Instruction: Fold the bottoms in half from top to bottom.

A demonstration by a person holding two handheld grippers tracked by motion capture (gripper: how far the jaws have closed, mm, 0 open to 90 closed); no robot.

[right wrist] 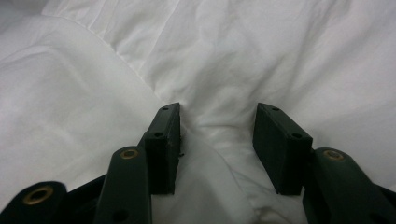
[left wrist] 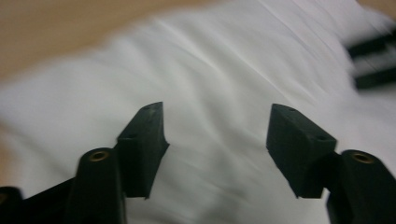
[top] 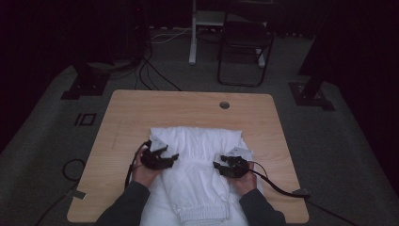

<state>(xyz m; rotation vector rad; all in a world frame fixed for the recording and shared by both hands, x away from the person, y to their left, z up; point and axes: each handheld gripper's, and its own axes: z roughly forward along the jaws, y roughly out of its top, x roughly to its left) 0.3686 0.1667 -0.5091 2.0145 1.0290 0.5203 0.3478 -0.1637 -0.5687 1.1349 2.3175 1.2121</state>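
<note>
A white garment (top: 197, 141) with an elastic waistband (top: 202, 214) lies rumpled on the near half of the wooden table (top: 141, 108). The waistband end points toward the person. My left gripper (top: 170, 153) hovers over the garment's left side, open, with only cloth showing past its wide-apart jaws (left wrist: 217, 116). My right gripper (top: 220, 162) sits on the garment's right side. It is open, and a raised fold of the white cloth (right wrist: 210, 126) stands between its jaws (right wrist: 217, 116). The other gripper's dark jaws appear blurred at the upper right of the left gripper view.
A round cable hole (top: 224, 105) sits near the table's far edge. Behind the table are a folding chair (top: 244, 47), a white post (top: 193, 33), floor cables (top: 150, 75) and two black stand bases (top: 87, 82) (top: 313, 92). The right gripper's cable (top: 282, 188) trails off the table's right corner.
</note>
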